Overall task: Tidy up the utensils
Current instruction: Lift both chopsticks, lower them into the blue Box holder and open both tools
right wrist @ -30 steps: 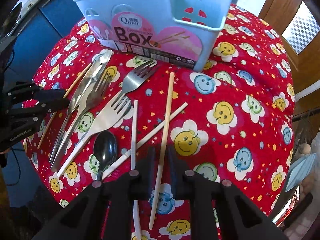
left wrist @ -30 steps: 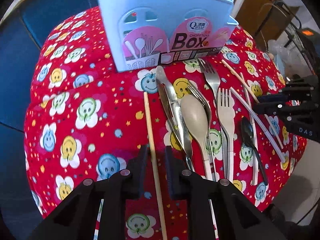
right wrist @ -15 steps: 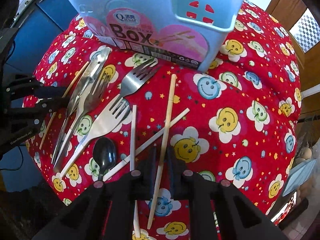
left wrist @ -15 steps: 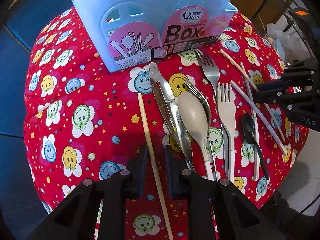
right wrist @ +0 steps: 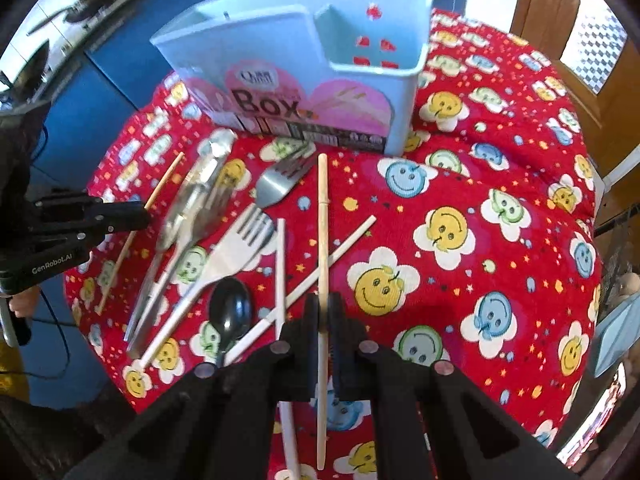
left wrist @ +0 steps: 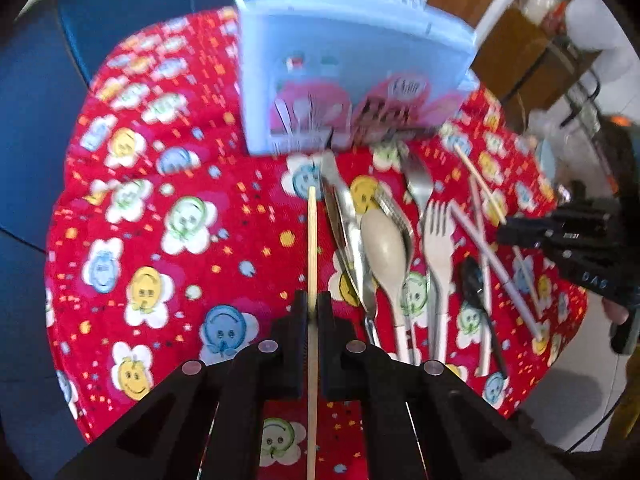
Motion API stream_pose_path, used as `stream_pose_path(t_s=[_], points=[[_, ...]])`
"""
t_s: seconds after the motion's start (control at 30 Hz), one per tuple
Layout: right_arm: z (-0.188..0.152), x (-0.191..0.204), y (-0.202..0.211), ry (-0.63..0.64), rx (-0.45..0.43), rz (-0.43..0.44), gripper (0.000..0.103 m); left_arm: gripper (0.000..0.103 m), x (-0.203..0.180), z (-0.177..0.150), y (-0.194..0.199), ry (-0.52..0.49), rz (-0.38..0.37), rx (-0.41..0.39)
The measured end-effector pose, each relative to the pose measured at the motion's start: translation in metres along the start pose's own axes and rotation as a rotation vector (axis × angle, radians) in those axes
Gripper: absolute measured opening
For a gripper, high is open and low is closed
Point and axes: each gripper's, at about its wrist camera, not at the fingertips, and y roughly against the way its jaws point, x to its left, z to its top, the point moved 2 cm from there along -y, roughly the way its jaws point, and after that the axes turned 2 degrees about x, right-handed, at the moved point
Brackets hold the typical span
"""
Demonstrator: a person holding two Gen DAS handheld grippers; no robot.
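Each hand-held gripper is clamped on a wooden chopstick: left hand-held gripper (left wrist: 312,312) on one chopstick (left wrist: 312,248), right hand-held gripper (right wrist: 323,314) on another chopstick (right wrist: 322,220), both sticks pointing ahead toward the blue box (right wrist: 304,76).

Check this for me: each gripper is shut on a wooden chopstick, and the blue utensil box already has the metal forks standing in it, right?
Not quite. The left gripper and right gripper are each shut on a wooden chopstick, but the metal fork lies on the cloth. In the right wrist view, the part of the blue utensil box that shows is empty.
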Motion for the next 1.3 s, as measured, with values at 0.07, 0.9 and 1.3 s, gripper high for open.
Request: stream_pose_path(t_s=[0.07, 0.9, 1.3], points=[[-0.007, 0.002, 0.011, -0.013, -0.061, 0.016, 0.006, 0.004, -0.001, -0.005, 0.016, 0.003, 0.0, -0.082], [0.044, 0.003, 0.091, -0.086, -0.657, 0.069, 0.006, 0.004, -0.014, 0.076, 0.123, 0.097, 0.042, -0.736], [0.094, -0.012, 0.096, -0.098, -0.786, 0.014, 0.006, 0.004, -0.006, 0.128, 0.113, 0.161, 0.078, -0.881]])
